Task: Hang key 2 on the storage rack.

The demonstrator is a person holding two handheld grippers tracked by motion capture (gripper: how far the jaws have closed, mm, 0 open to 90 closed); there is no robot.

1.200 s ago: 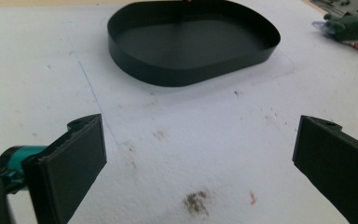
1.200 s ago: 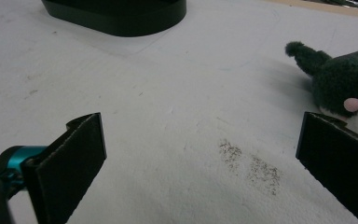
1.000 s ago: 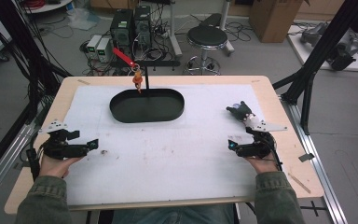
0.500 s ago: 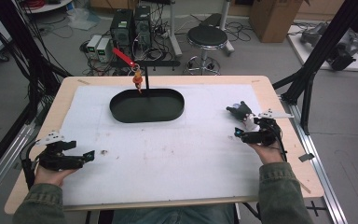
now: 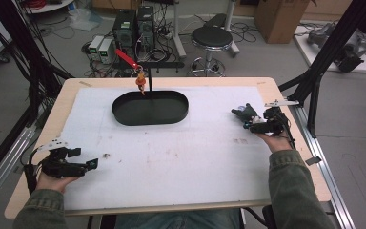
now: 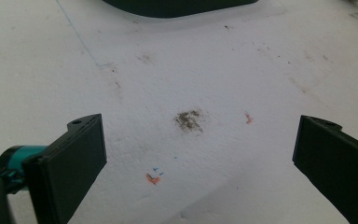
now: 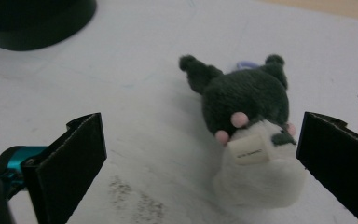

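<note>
Plush, dark grey over white: small stuffed toy (image 7: 254, 140) lying on the white table cover (image 5: 186, 152) at 3 o'clock from the black oval tray (image 5: 150, 108), well apart from it. Right gripper (image 5: 248, 123) spread wide, toy near the 3 o'clock jaw, off-centre. Left gripper (image 5: 91, 163) equally agape over bare cover at 8 o'clock, holding nothing. Likely trouble: closing now could pinch only fur or the fabric tag, letting the toy swing or drop short of the tray.
</note>
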